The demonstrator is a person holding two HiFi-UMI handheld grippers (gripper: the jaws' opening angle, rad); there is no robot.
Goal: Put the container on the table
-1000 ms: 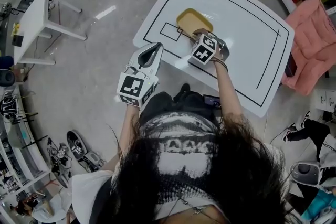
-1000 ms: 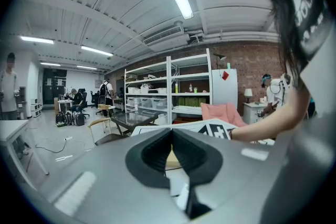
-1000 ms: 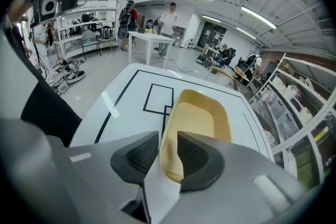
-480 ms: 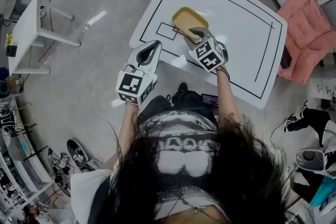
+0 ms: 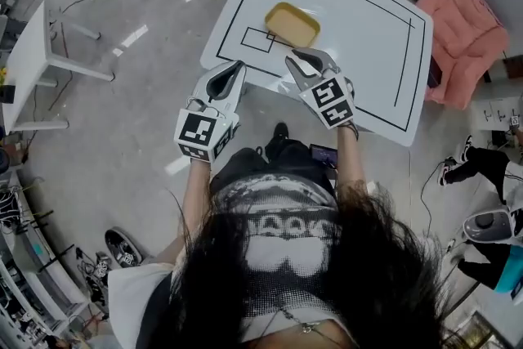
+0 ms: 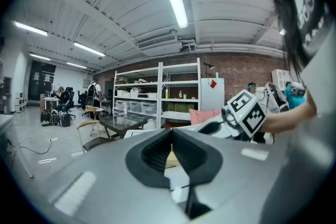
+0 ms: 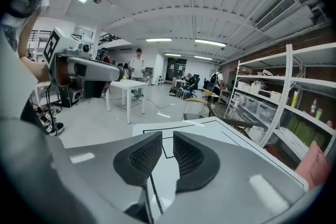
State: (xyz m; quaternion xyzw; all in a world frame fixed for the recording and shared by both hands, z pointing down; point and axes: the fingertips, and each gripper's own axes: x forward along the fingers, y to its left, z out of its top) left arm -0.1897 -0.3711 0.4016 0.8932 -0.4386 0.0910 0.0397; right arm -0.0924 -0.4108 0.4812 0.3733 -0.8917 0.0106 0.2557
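- The shallow yellow rectangular container (image 5: 292, 24) lies flat on the white desk with black line markings (image 5: 368, 37). It sits just beside a small outlined rectangle, and neither gripper touches it.
- Judgement: the placing looks done, since the container rests on the desk on its own.
- The right gripper (image 5: 302, 58) is held near the container but clear of it. Its fingers (image 7: 142, 157) are closing to a narrow gap with nothing between them, which fits a release.
- The left gripper (image 5: 239, 64) hangs off the desk's near edge, apparently idle. Its fingers (image 6: 152, 157) meet at the tips and hold nothing.
- The right gripper view shows only desk lines, no container.
- The left gripper view shows just a yellow sliver through the slit below its fingertips.
- The person's hair fills the lower head view.
- Whether anything lies inside the container is too small to tell.
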